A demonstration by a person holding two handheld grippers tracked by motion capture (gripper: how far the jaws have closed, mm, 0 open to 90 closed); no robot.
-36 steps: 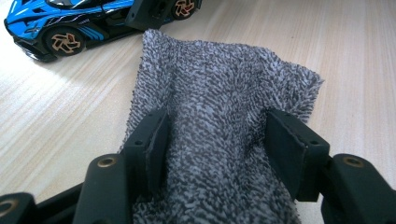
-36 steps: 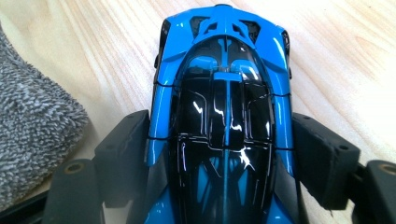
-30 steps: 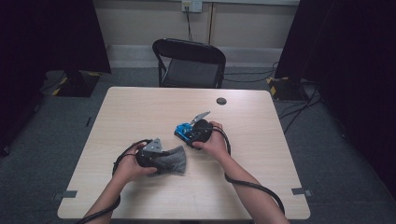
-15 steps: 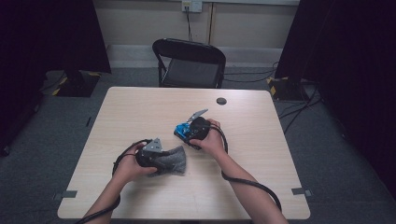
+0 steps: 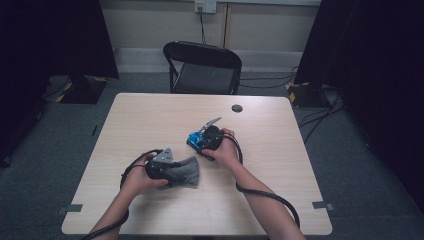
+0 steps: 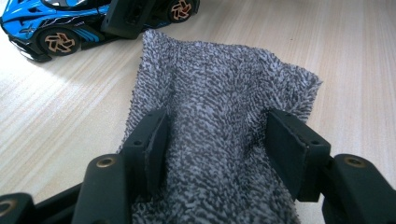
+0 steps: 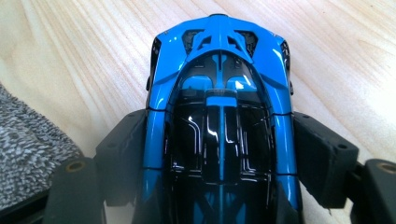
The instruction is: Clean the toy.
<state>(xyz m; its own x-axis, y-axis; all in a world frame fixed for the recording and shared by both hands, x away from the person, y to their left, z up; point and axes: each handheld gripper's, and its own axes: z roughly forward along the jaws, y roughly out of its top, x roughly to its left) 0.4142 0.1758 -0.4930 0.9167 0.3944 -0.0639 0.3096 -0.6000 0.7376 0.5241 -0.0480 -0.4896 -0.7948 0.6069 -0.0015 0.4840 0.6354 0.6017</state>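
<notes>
A blue and black toy car (image 7: 219, 84) stands on the wooden table (image 5: 150, 120), seen from above in the right gripper view. My right gripper (image 7: 219, 154) is shut on its sides, both pads against the body. In the high view that gripper (image 5: 207, 139) and the car (image 5: 195, 141) sit near the table's middle. My left gripper (image 6: 219, 144) is shut on a bunched grey terry cloth (image 6: 219, 88) that lies flat on the table. The cloth (image 5: 186, 172) spreads just below and left of the car (image 6: 60, 28), nearly touching it.
A small black round disc (image 5: 237, 108) lies toward the table's far edge. A black folding chair (image 5: 202, 65) stands behind the table. Cables trail from both grippers over the near edge, the right one (image 5: 270, 197) looping on the table.
</notes>
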